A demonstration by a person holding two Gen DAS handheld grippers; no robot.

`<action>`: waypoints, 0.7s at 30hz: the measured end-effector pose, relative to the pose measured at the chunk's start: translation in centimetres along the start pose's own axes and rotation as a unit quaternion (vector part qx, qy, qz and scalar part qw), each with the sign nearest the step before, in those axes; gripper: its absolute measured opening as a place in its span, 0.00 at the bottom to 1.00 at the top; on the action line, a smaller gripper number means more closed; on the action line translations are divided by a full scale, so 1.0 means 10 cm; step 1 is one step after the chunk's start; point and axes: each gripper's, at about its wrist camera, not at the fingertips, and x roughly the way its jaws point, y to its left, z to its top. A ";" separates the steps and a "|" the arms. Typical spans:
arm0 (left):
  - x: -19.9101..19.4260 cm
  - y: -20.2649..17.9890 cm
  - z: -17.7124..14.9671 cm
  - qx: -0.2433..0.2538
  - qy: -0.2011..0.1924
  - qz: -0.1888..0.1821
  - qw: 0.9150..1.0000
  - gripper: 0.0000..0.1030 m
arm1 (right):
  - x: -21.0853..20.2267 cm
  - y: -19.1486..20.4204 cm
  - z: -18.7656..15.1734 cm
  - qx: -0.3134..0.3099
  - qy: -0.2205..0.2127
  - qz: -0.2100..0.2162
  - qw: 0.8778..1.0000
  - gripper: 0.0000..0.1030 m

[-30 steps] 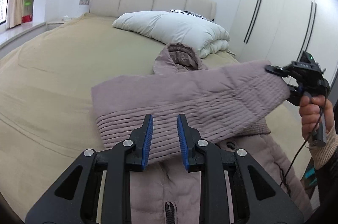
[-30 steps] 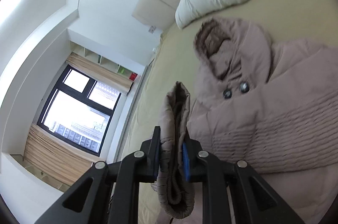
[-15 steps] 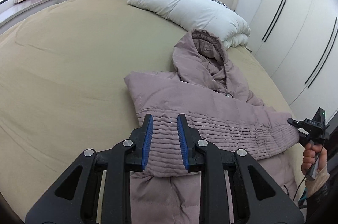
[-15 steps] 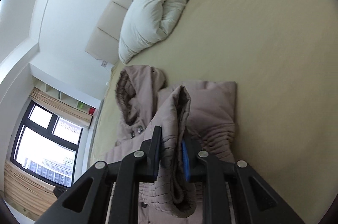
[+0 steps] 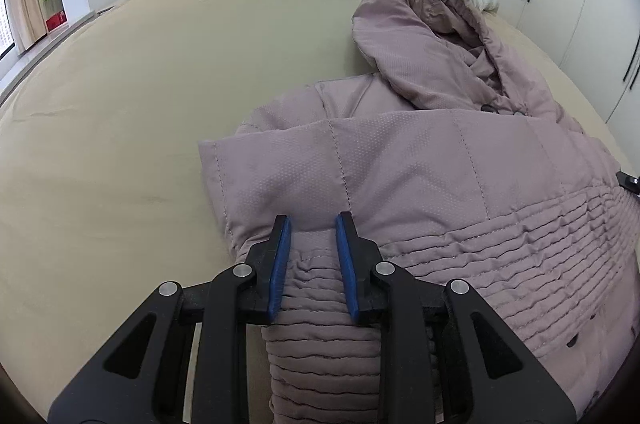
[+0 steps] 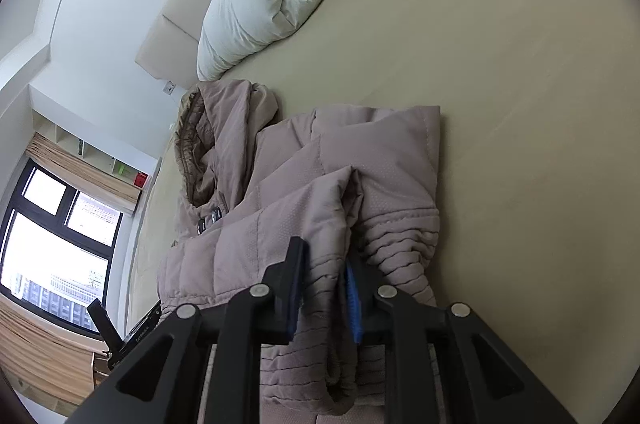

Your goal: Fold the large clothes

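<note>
right tool (image 6: 324, 284) clamps sleeve cuff (image 6: 328, 356) | left tool (image 5: 311, 244) open, straddling coat (image 5: 400, 175) fold | lay sleeve flat across chest, frame centre, then release

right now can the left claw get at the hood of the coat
Probably yes. The left claw sits open over the folded sleeve, and the hood lies ahead on the bed with only flat coat between them.

Jacket (image 5: 400, 159) matt quilted cloth; bedsheet (image 5: 160, 63) smooth.
</note>
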 end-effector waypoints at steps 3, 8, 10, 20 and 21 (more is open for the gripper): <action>-0.04 0.00 0.04 0.000 0.002 -0.004 1.000 0.22 | 0.03 -0.05 0.00 0.007 0.000 -0.003 1.000 0.22; -0.49 -0.04 0.01 -0.005 -0.061 0.002 0.998 0.22 | -0.31 0.33 -0.04 -0.052 -0.040 -0.068 0.996 0.53; -0.48 -0.08 -0.02 0.007 -0.066 0.011 0.998 0.22 | -0.45 0.58 -0.08 -0.088 -0.067 -0.062 0.992 0.67; -0.64 0.00 0.16 -0.018 -0.072 -0.024 0.997 0.25 | 0.12 0.91 -0.22 -0.183 0.015 -0.096 0.978 0.63; -0.64 0.00 0.30 -0.026 -0.075 -0.027 0.996 0.31 | 0.06 0.93 -0.16 -0.177 0.008 -0.079 0.981 0.64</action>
